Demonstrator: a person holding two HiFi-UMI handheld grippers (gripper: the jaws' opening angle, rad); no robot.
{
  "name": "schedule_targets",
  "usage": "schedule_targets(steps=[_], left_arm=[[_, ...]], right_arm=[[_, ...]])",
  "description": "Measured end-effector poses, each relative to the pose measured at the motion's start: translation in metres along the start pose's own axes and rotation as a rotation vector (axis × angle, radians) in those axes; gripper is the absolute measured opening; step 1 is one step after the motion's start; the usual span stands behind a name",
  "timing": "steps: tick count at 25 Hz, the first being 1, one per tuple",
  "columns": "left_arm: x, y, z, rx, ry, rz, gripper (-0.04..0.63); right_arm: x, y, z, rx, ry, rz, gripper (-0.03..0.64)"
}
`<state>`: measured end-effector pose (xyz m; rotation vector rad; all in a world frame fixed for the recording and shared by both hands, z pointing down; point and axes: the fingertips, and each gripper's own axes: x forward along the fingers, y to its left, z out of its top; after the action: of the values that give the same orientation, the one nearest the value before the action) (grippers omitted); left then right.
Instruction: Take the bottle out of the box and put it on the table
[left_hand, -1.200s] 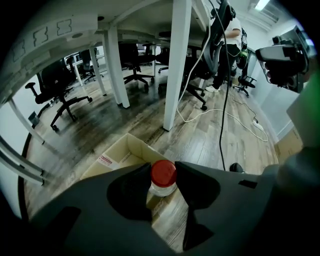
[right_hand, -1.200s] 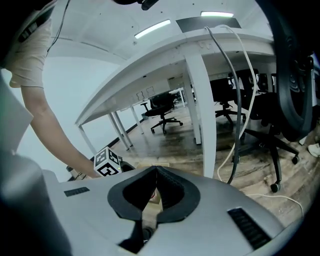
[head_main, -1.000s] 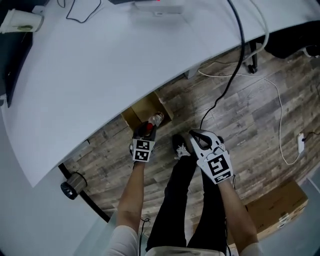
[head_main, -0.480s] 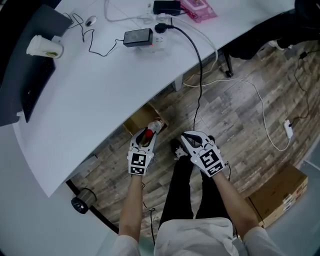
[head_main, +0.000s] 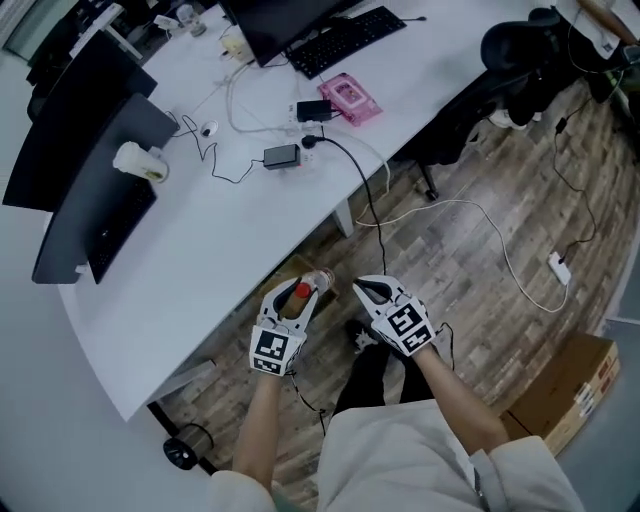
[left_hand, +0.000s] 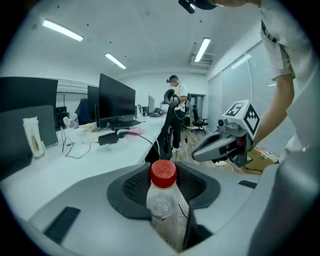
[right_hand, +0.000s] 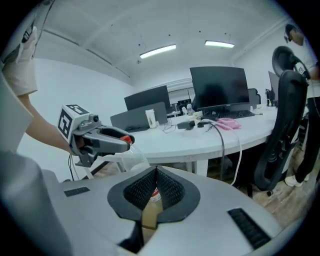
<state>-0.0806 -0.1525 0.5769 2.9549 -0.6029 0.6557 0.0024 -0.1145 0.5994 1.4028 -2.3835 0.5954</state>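
While the head view shows only a red-capped bottle (head_main: 303, 290) in the left gripper (head_main: 295, 298), held beside the table (head_main: 250, 230) edge, the left gripper view shows the jaws clamped on its clear body. Only the right gripper (right_hand: 156, 172) view shows that gripper's jaws closed together and empty.

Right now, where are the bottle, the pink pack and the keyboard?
bottle (left_hand: 162, 202), left gripper view, on its clear shoulder below the red cap.
pink pack (head_main: 350, 97), head view, on its top face.
keyboard (head_main: 345, 40), head view, on the middle of its keys.
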Motion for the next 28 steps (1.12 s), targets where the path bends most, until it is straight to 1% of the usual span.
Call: schedule_targets(steps=[4,8,11,13,15,16,19,22,25,28], left_arm=[[-0.012,0.029,0.058,0.031,-0.045,0.02,0.161],[-0.032,0.058,0.11,-0.002,-0.097,0.031,0.161],[-0.053,0.087,0.14,-0.004,-0.104,0.081,0.161],[-0.062,0.103,0.151,-0.016,-0.094,0.12,0.161],[-0.065,0.121,0.156,-0.046,-0.074,0.159,0.161],[-0.064,0.13,0.155,-0.062,-0.059,0.175,0.161],[-0.058,0.153,0.145,-0.088,-0.003,0.204,0.161],[-0.056,0.167,0.13,-0.098,0.051,0.227,0.161],[-0.057,0.18,0.12,-0.14,0.073,0.25,0.161],[-0.055,0.196,0.116,-0.182,0.07,0.275,0.161]], right_arm=[[-0.003,0.002,0.046,0.014,-0.084,-0.032,0.039],[-0.019,0.014,0.074,0.094,-0.184,-0.093,0.04],[-0.019,0.03,0.093,0.11,-0.219,-0.083,0.04],[-0.026,0.035,0.106,0.128,-0.254,-0.097,0.039],[-0.03,0.039,0.115,0.14,-0.281,-0.106,0.04],[-0.028,0.042,0.117,0.133,-0.279,-0.097,0.04],[-0.017,0.055,0.117,0.098,-0.233,-0.041,0.04],[-0.013,0.068,0.111,0.112,-0.204,-0.006,0.038],[-0.009,0.071,0.103,0.111,-0.176,0.006,0.04],[-0.002,0.069,0.098,0.113,-0.159,0.012,0.04]])
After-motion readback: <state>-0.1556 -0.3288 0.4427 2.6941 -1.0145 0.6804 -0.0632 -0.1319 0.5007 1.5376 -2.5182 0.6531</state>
